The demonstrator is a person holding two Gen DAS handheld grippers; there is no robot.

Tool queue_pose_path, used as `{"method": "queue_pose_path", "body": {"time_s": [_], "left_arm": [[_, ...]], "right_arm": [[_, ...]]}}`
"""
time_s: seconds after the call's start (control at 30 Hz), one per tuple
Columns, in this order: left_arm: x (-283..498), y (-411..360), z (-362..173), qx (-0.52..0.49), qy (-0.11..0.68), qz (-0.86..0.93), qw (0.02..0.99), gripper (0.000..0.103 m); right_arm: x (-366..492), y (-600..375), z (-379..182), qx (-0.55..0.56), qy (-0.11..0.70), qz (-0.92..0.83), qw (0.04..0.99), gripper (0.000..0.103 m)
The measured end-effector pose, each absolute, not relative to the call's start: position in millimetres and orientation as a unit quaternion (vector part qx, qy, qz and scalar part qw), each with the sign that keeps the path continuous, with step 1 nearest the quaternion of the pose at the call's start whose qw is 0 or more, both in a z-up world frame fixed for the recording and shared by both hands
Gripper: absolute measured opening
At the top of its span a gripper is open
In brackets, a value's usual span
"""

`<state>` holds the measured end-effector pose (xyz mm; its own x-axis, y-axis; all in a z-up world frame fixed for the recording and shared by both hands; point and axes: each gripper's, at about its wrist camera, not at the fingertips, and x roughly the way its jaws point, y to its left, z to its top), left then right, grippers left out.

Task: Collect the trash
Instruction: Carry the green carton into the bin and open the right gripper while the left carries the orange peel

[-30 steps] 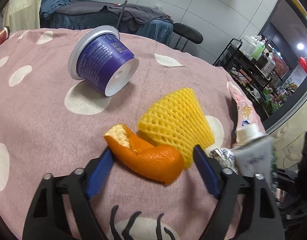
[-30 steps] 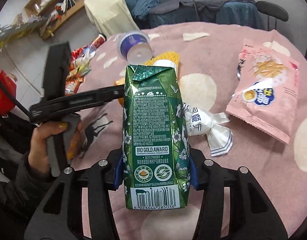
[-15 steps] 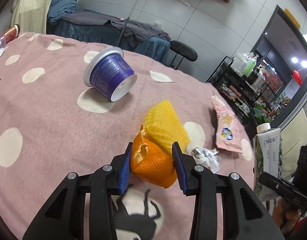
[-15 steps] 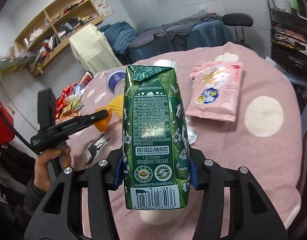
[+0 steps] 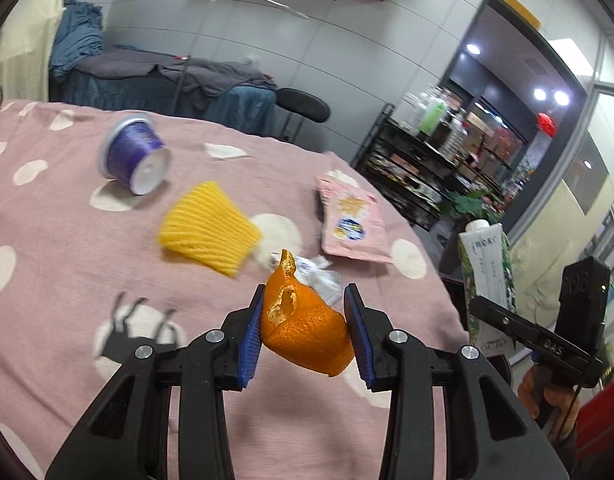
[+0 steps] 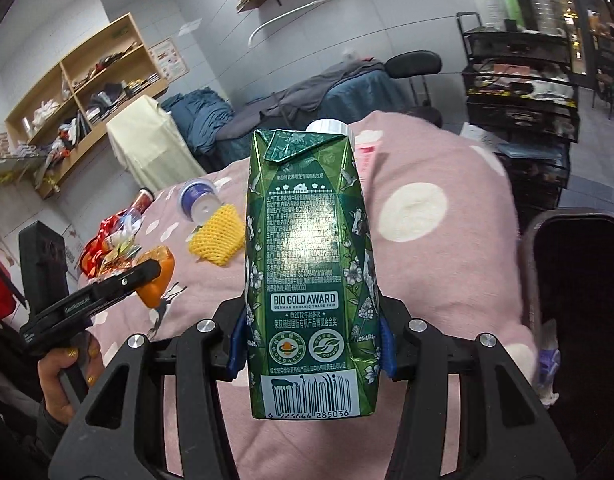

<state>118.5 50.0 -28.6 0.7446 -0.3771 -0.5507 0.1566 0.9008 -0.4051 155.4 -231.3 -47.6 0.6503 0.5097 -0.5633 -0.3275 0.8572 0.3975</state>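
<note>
Orange peel [image 5: 307, 330] now lifted off table, left claw [image 5: 305, 330] angled down.

Left tongs [image 5: 305, 330] closed on the orange peel [image 5: 307, 332], lifting it off the table.

Purple cup [image 5: 133, 154] and yellow foam net [image 5: 209, 232] smeared by motion blur in left wrist view; print on pink snack bag [image 5: 353, 224] unreadable. Behind green carton [image 6: 309, 276] in right wrist view, most of bench [image 6: 447, 264] centre hidden, pink bag showing only as a sliver. Dark bin [image 6: 579, 320] cut off at right edge, contents not discernible.
</note>
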Motion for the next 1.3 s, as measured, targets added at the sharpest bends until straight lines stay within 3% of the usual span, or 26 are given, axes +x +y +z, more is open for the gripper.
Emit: {"method": "queue_pose_path", "body": {"time_s": [0.57,1.17,1.2,1.3], "left_arm": [[129.0,-88.4,-27.5,-0.109,0.343,-0.299,0.884,0.039],[136.9,-165.5,-41.0,-0.061,0.377,-0.36,0.851,0.039],[137.4,-167.4,-41.6,-0.06,0.378,-0.362,0.85,0.039],[136.9,-174.9,-42.9,-0.053,0.38,-0.365,0.848,0.039]], "right_arm": [[124.2,-346.8,-73.0,0.17,0.337,0.06,0.924,0.05],[152.9,-411.4,-153.4,0.183,0.43,-0.068,0.881,0.051],[153.3,-412.4,-155.3,0.184,0.431,-0.072,0.88,0.051],[149.2,-414.0,-154.0,0.19,0.42,-0.075,0.884,0.067]]}}
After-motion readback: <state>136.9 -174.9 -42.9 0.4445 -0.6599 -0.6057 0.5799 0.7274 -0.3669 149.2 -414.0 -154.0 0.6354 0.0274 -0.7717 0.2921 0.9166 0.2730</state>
